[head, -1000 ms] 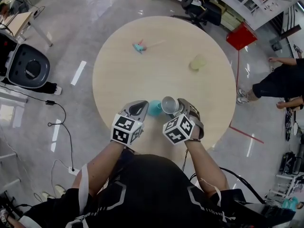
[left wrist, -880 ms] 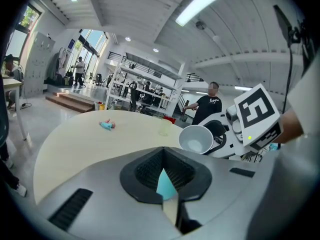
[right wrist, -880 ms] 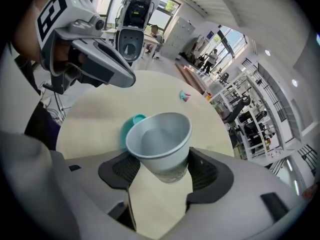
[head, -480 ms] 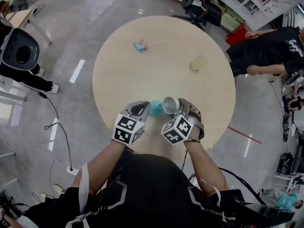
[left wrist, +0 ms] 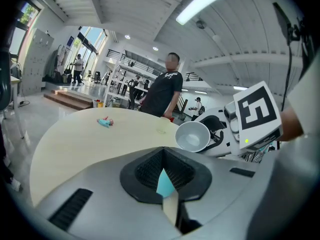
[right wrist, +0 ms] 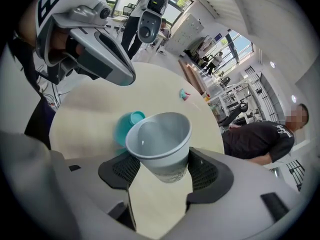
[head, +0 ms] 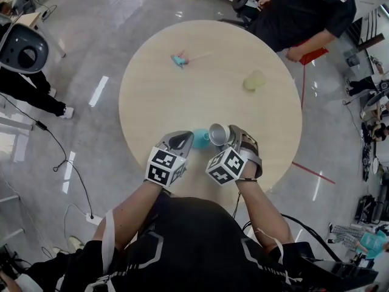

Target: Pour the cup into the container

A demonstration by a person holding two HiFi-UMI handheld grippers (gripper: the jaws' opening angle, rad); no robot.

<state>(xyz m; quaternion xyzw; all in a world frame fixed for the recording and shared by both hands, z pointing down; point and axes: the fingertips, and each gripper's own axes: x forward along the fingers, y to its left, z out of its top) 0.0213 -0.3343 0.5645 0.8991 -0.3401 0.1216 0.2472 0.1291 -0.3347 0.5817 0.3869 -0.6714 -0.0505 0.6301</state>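
One round table [head: 152, 96] fills the middle of the head view, and the counts are short: two grippers, one cup, one container, two small stray things on the tabletop, and two bystanders on the floor around it.

At the far left one bystander [head: 30, 90] in dark trousers stands well apart from the table. On the far part of the tabletop lies a small teal and pink thing [head: 177, 59], alone.

At the near edge, the left gripper [head: 181, 140] reaches forward on a bare forearm [head: 130, 215], its marker cube [head: 164, 166] facing up. It points across the table at a shallow downward slant. Its jaws are drawn together to a thin slit, and a sliver of teal shows through that slit; whether the pads touch anything cannot be made out.

Just beside its tip sits the teal container [head: 198, 140], on the table between the two grippers.

Next to it, on the right, is the grey cup [head: 218, 134], clamped by its lower body between the pads of the right gripper [head: 232, 137]. The cup is lifted off the table and tipped, its mouth leaning over the container, its inside bare grey. The right gripper slants down more steeply than the left one.

Further right and farther off lies a pale green thing [head: 253, 80]. Beyond the table's far right edge stands the second bystander [head: 304, 11] in a black shirt.
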